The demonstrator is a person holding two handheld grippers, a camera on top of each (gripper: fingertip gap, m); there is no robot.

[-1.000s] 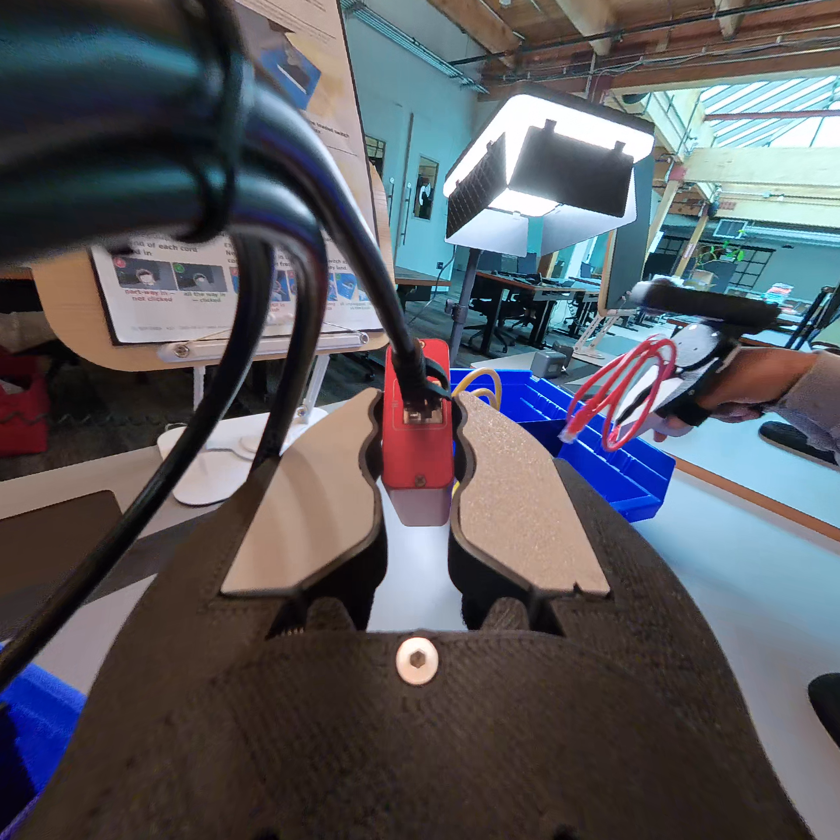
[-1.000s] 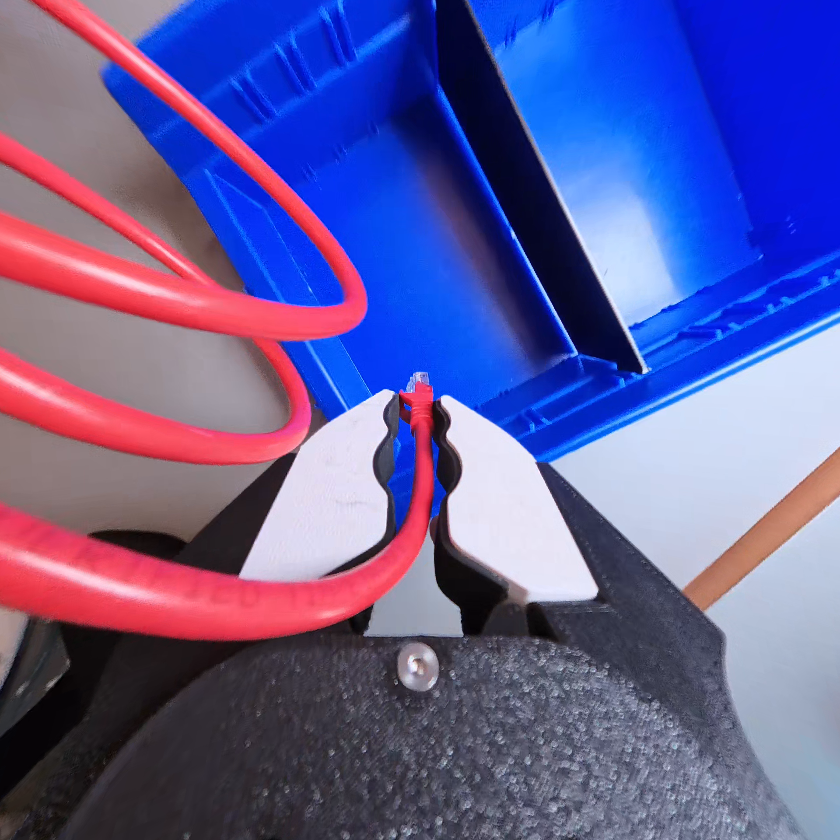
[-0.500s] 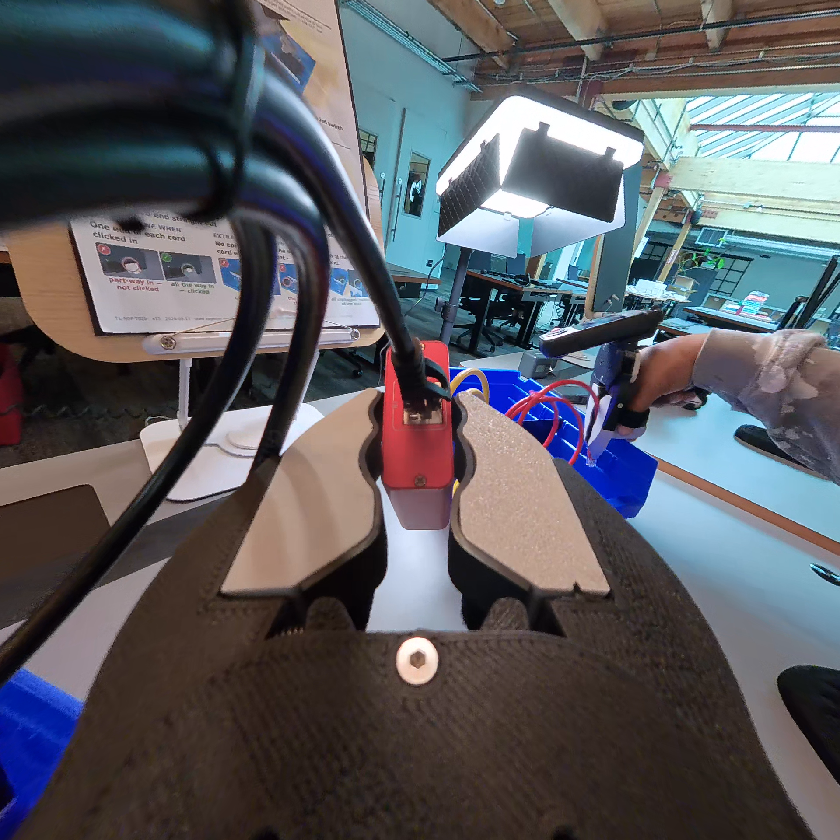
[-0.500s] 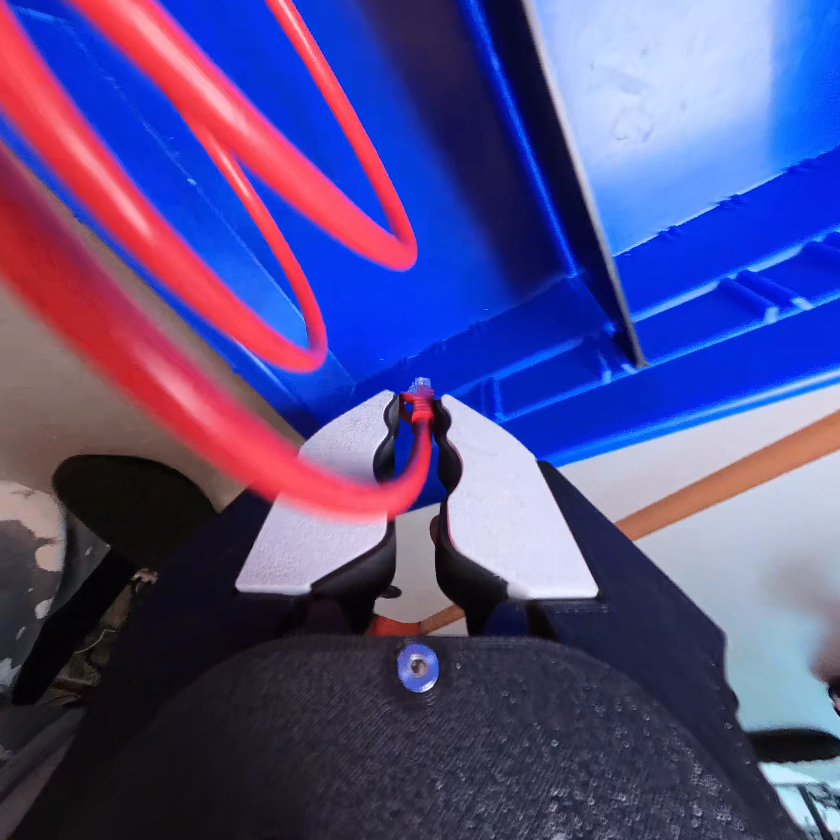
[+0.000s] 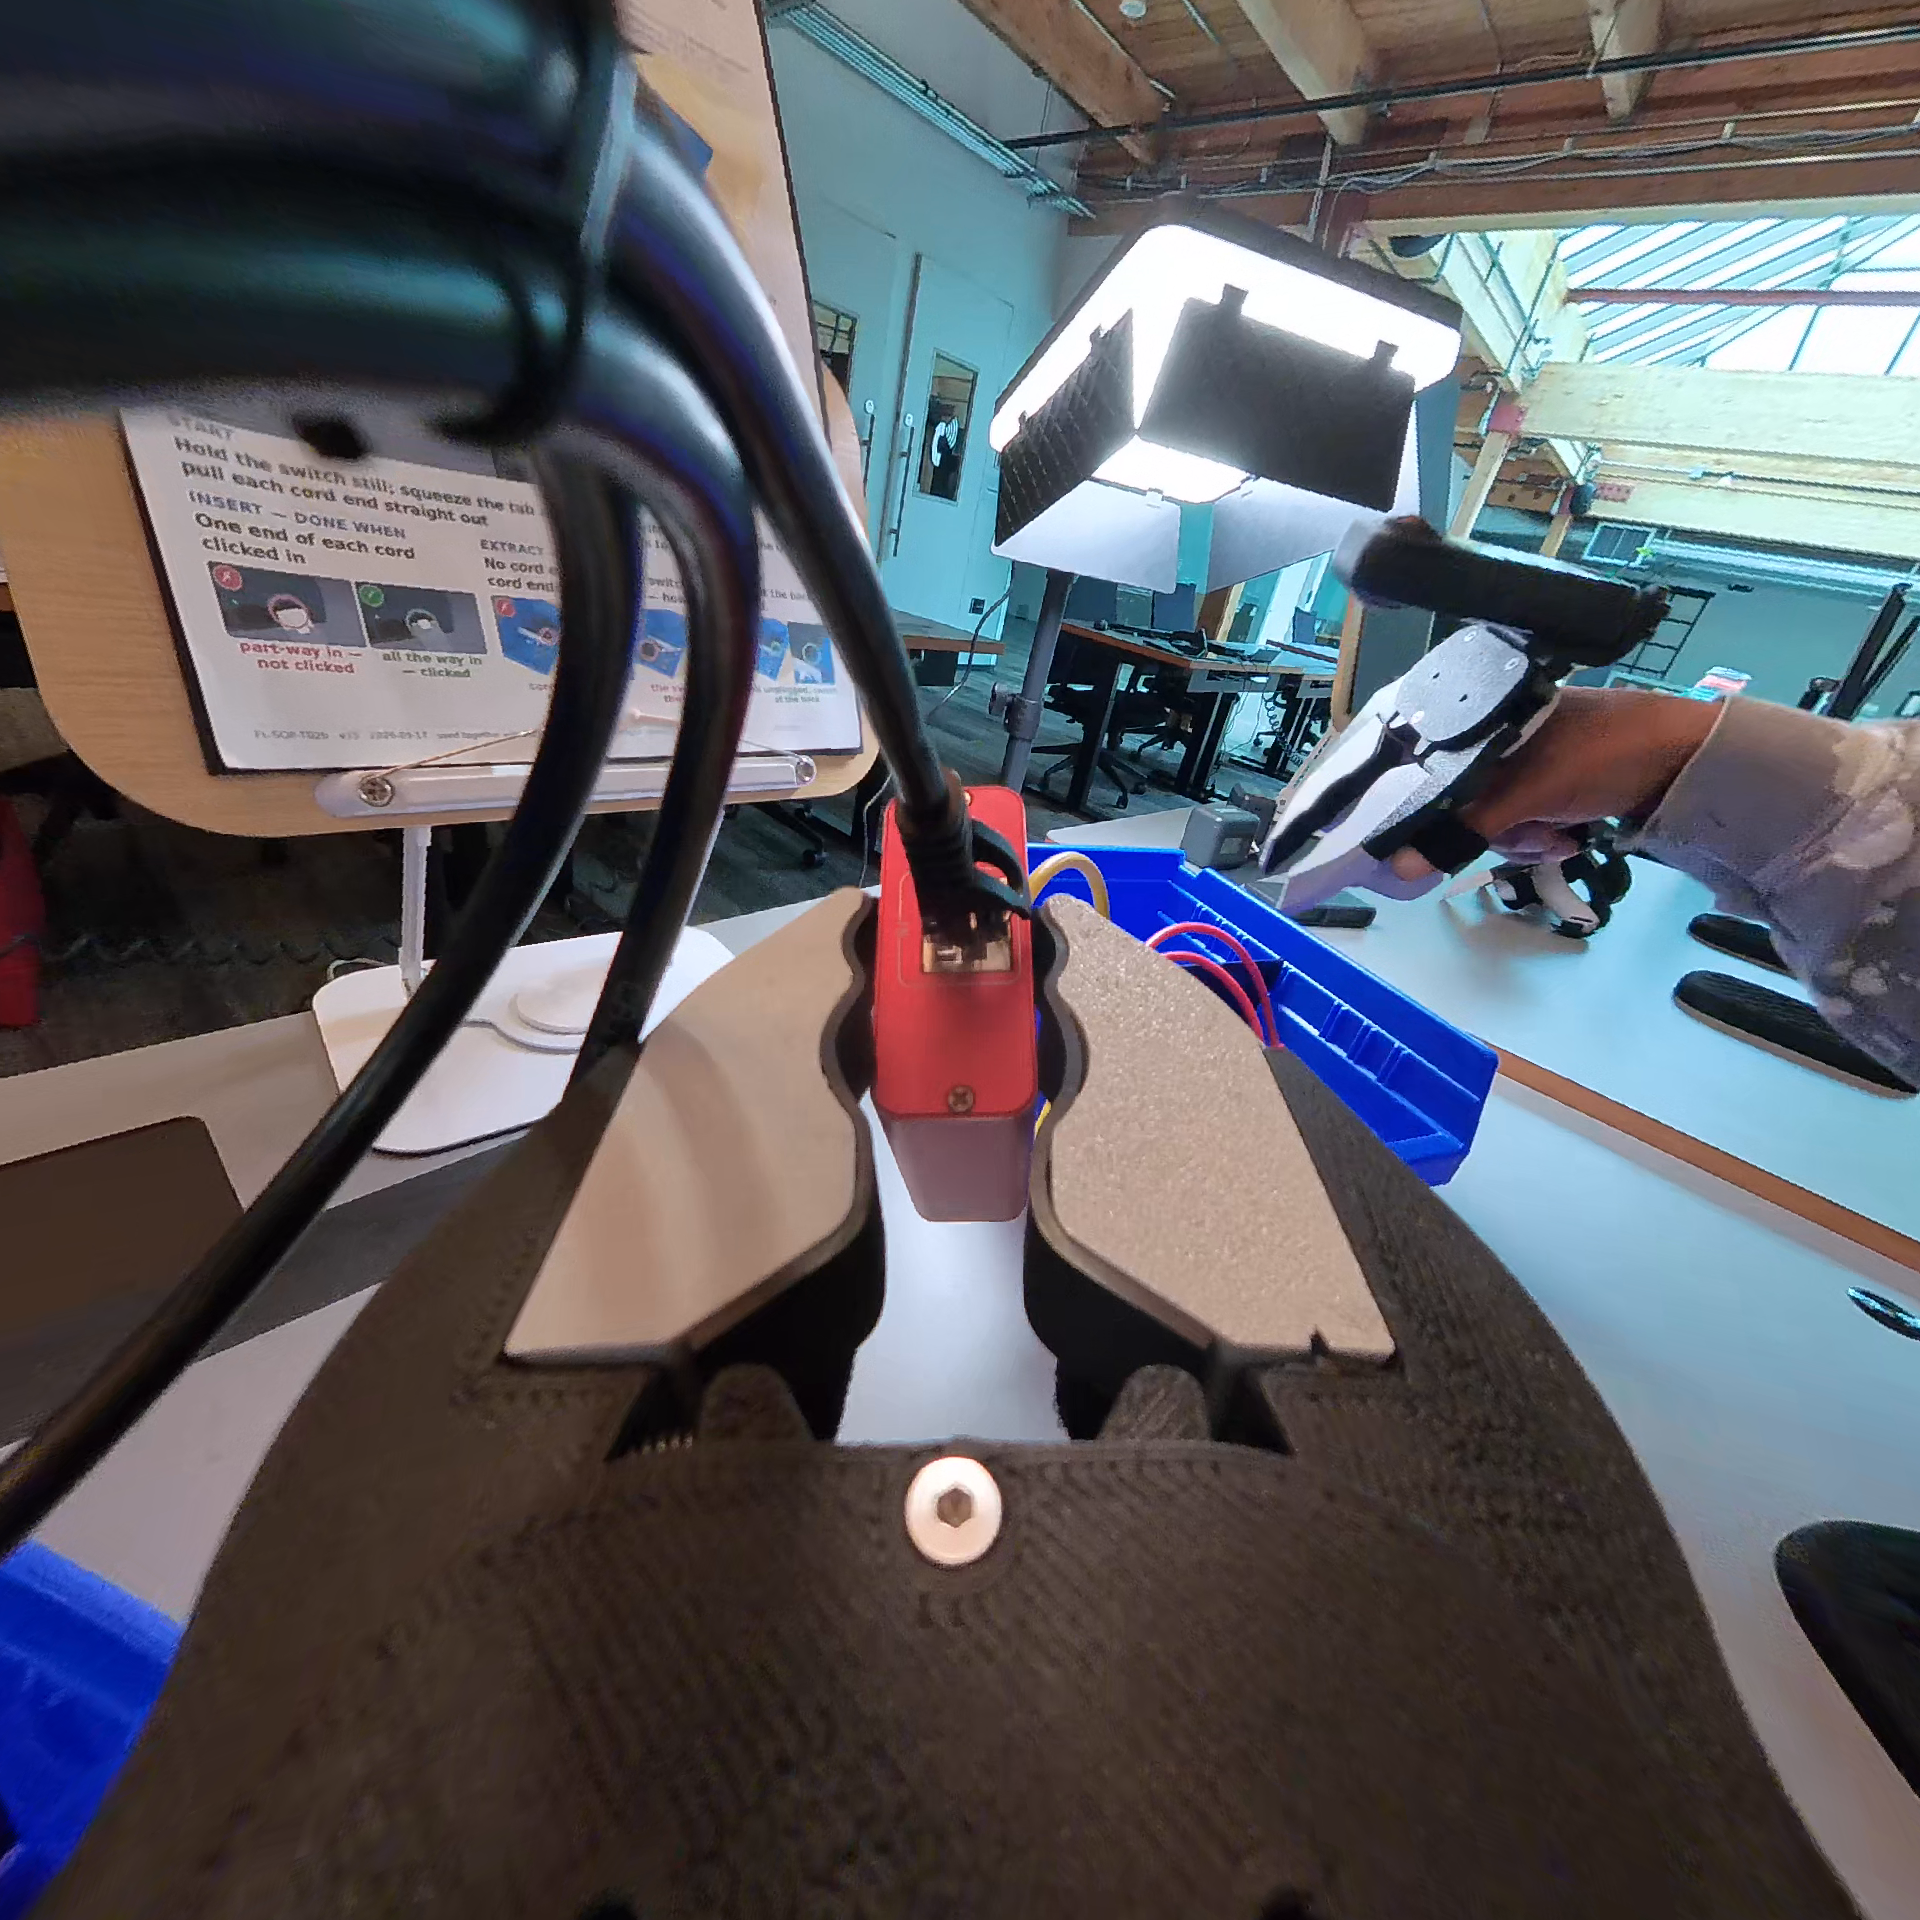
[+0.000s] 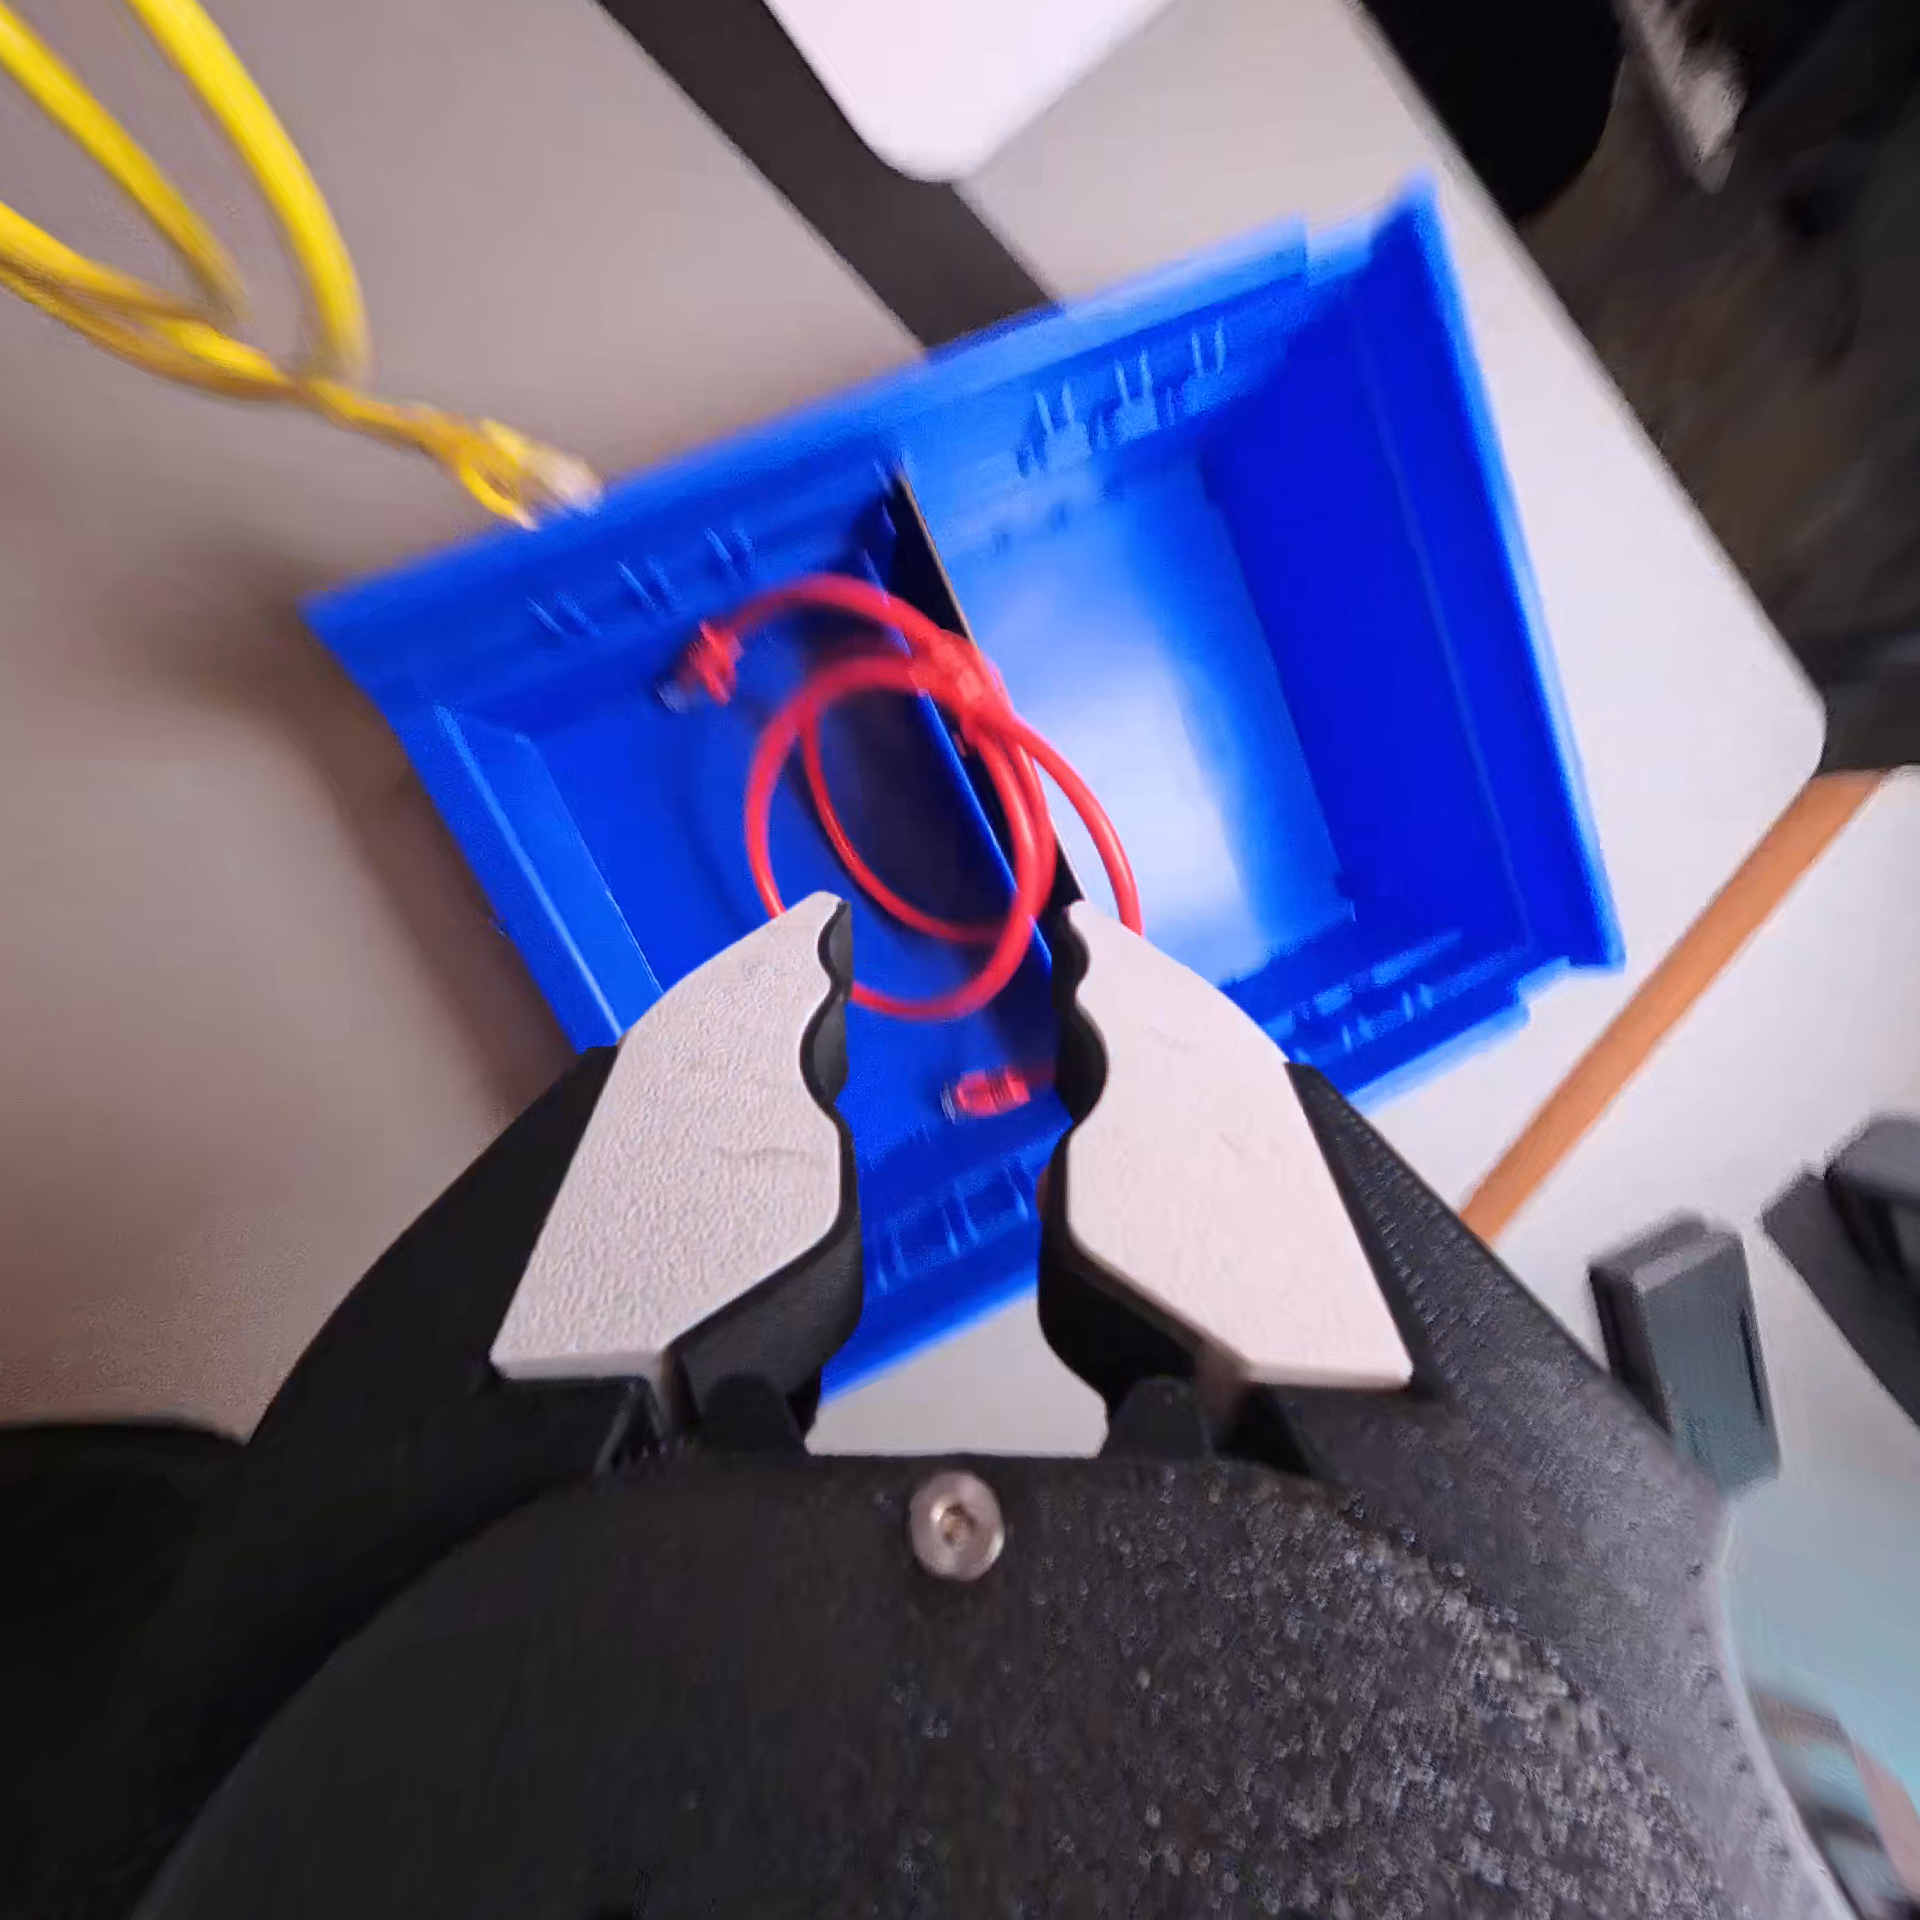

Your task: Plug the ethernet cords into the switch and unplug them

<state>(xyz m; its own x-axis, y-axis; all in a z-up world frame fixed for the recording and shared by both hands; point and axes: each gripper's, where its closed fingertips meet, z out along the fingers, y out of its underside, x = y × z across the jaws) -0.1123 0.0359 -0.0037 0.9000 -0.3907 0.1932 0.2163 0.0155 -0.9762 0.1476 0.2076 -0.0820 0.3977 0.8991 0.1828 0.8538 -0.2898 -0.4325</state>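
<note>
An open-plan office or lab: behind the studio light (image 5: 1216, 405) stand desks (image 5: 1164, 665) and chairs under exposed timber beams (image 5: 1122, 62).

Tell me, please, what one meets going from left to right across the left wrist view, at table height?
Instruction sheet → red switch → blue bin → right gripper → sleeve.

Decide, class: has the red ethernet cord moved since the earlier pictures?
Yes. The red cord has left the right gripper, whose fingers now stand open, and lies coiled in the blue bin, draped across its divider.
</note>
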